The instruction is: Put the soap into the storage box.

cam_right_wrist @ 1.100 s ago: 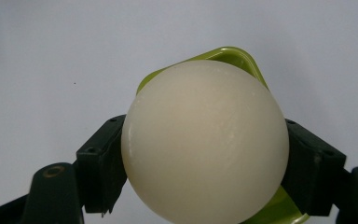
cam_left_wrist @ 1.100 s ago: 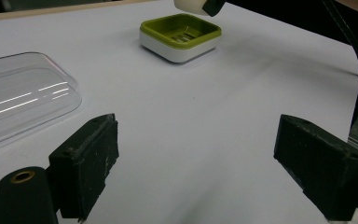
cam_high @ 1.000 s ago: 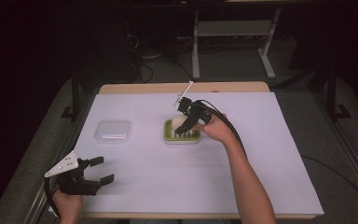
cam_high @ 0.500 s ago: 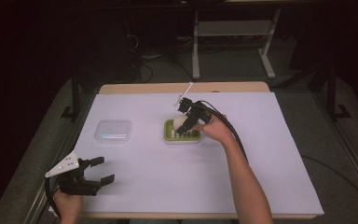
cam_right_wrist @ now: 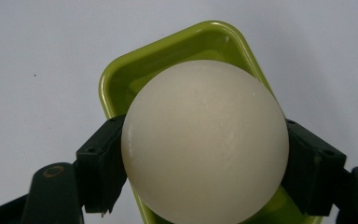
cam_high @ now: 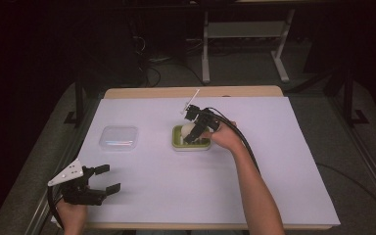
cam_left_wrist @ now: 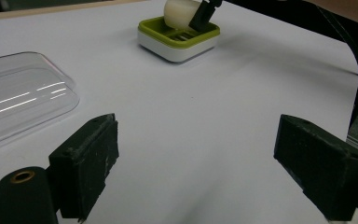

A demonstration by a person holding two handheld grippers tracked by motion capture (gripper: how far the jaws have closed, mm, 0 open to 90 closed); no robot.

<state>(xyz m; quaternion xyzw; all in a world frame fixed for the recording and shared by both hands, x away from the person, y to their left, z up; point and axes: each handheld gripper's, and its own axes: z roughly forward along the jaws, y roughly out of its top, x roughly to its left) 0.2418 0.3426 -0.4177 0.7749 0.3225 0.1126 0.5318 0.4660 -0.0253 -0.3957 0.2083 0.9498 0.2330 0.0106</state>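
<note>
We have the left tool (cam_high: pixel 100 178) parked at the near left corner of the white-covered table (cam_high: pixel 284 161), jaws spread wide with nothing between them. It's idle and well apart from the work. In the left gripper view we see its two black jaws far apart over bare table, with the clear, flat, rounded-rectangle plastic lid (cam_left_wrist: pixel 18 95) lying just beyond on the left.

Farther out, mid-table, our right tool (cam_right_wrist: pixel 205 154) has its jaws closed against the smooth cream-white rounded soap bar (cam_right_wrist: pixel 205 140), one pad on each flank at about the widest part. The soap bar sits over, or just in, the lime-green and white rounded-rectangle plastic soap dish (cam_right_wrist: pixel 177 51). We can't tell if it still touches the slatted floor.

Handling, our read: rigid and solid, light to moderate weight, not brittle. The surface looks matte-glossy and curved everywhere, so slip is the main risk, since the pads meet a convex face and the bar could squirt out forward or down. We'd grip across the widest section, as now, with firm and even pressure, keep it level and avoid fast swings. Too much squeeze may dent the bar.

Looks: uniform cream, no markings, faint speckle, soft highlights. From the side it reads as a stubby rounded block tilted against the tool.
</note>
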